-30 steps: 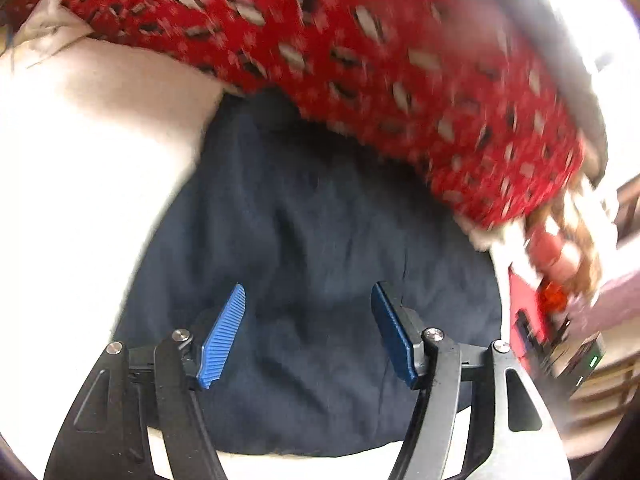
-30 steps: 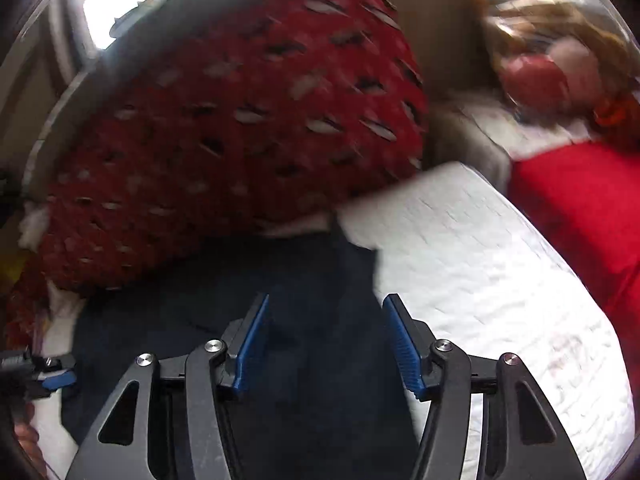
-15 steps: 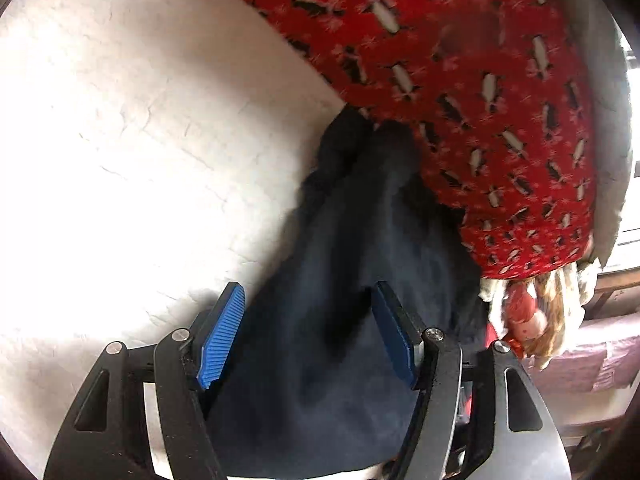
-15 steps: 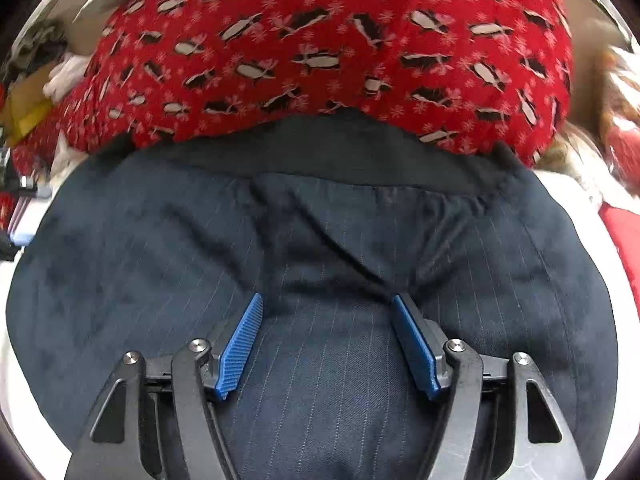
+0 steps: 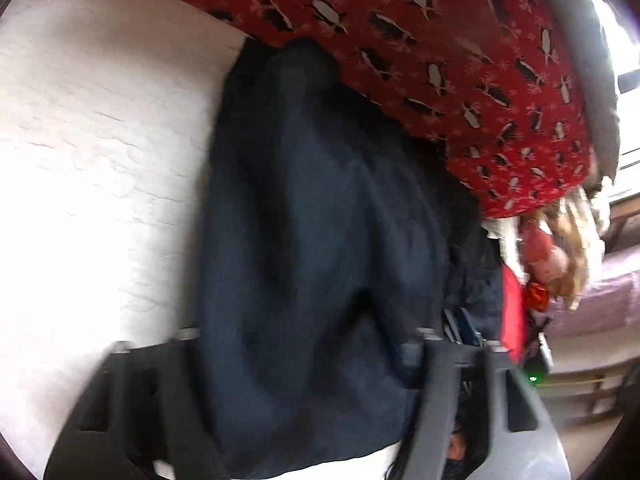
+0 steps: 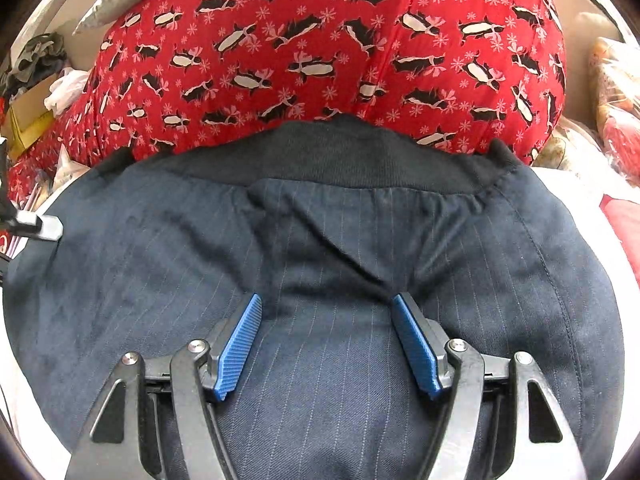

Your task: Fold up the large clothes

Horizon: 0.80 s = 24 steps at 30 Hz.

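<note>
Dark navy pinstriped trousers (image 6: 320,248) lie spread on a white bed cover, their black waistband (image 6: 320,160) at the far side against a red penguin-print pillow (image 6: 320,48). My right gripper (image 6: 326,320) is open just above the cloth below the waistband, nothing between its blue pads (image 6: 240,340). In the left wrist view the trousers (image 5: 312,240) run down the middle. They cover the space between my left gripper's black arms (image 5: 304,344) and hide its pads. Whether it grips the cloth cannot be told.
White textured bed cover (image 5: 92,160) lies left of the trousers. The red pillow (image 5: 460,60) is at the back. A doll and red items (image 5: 552,256) sit at the right edge. Clutter and a cardboard box (image 6: 36,92) lie far left in the right wrist view.
My left gripper has moved in onto the trousers, and the cloth now hides its blue pads. My right gripper has edged slightly closer to the waistband and stays open.
</note>
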Available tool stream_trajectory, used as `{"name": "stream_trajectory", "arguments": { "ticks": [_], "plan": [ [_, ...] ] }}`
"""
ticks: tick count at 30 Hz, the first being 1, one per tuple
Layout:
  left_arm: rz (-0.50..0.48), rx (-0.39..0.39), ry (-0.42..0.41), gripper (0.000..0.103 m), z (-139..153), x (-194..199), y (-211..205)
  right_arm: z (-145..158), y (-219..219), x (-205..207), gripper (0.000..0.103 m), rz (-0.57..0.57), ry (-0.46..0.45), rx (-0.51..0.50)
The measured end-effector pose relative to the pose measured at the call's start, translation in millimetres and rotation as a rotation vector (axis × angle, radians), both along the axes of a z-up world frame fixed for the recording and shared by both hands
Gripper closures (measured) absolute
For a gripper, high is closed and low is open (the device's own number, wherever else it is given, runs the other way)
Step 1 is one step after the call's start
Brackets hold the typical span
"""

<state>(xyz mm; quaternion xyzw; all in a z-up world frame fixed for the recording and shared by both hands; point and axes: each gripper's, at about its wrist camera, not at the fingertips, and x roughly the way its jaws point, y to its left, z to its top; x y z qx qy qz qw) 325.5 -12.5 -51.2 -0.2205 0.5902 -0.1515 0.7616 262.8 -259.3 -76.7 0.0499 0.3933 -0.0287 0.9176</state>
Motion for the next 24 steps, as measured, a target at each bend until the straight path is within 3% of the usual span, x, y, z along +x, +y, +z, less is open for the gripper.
{"name": "stream_trajectory", "arguments": {
  "ticks": [1, 4, 10, 13, 17, 20, 22, 24],
  "plan": [
    [0.015, 0.016, -0.006, 0.081, 2.1, -0.4, 1.5, 0.4, -0.3, -0.4, 0.034, 0.000, 0.000, 0.001],
    [0.055, -0.025, -0.029, 0.089, 12.1, -7.2, 12.9, 1.2, -0.8, -1.0, 0.034, 0.001, 0.000, 0.004],
    [0.051, -0.078, -0.115, 0.092, 51.9, -19.9, -10.0, 10.4, -3.3, -5.0, 0.034, 0.015, 0.044, 0.021],
    [0.028, -0.101, -0.142, 0.092, 68.2, -25.0, -26.2, 29.8, -12.4, -20.4, 0.035, 0.010, 0.038, 0.017],
    [-0.008, -0.112, -0.163, 0.092, 82.8, -32.2, -57.8, 54.0, -35.5, -60.0, 0.033, -0.069, -0.071, -0.087],
    [-0.021, -0.115, -0.159, 0.092, 86.3, -36.6, -78.6, 42.8, -64.1, -83.8, 0.027, -0.178, -0.059, -0.159],
    [-0.027, -0.121, -0.145, 0.092, 88.0, -38.0, -93.3, 19.7, -84.1, -90.4, 0.023, -0.191, 0.003, -0.081],
    [-0.045, -0.106, -0.139, 0.092, 87.4, -39.0, -116.0, 0.6, -103.6, -103.4, 0.017, -0.202, -0.022, 0.092]
  ]
}}
